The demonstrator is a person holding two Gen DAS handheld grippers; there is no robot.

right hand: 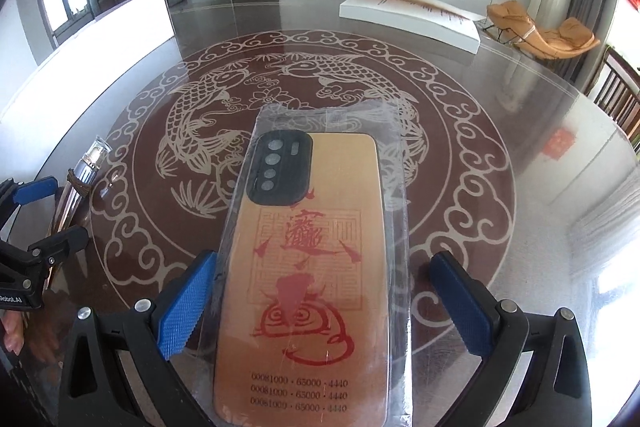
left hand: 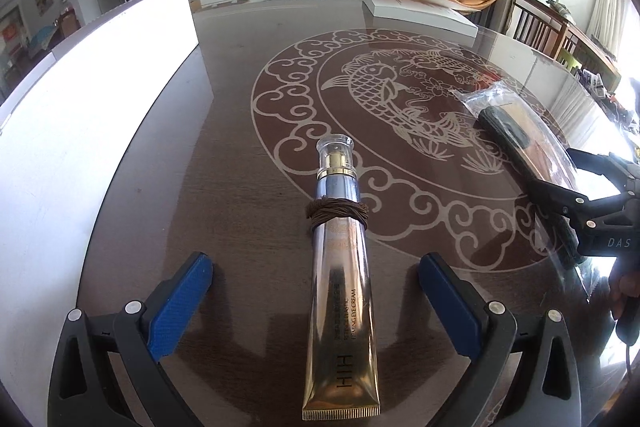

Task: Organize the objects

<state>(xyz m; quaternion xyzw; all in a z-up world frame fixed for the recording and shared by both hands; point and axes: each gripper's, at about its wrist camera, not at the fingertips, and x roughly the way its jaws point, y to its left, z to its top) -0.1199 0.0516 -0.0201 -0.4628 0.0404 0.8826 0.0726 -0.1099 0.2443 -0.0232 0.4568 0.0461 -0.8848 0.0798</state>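
Gold eye-cream tube with a clear cap [left hand: 340, 291] lies on the glass worktop [left hand: 224, 107] between the spread left fingers [left hand: 316, 291]. Right fingers [right hand: 322, 291], also released, straddle the bagged orange phone case [right hand: 308, 267]. Close each squarely across the middle, so nothing slips.

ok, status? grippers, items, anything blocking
Left gripper open, straddling cream tube. Right gripper open around bagged phone case. Both flat on table. Nothing in the way.
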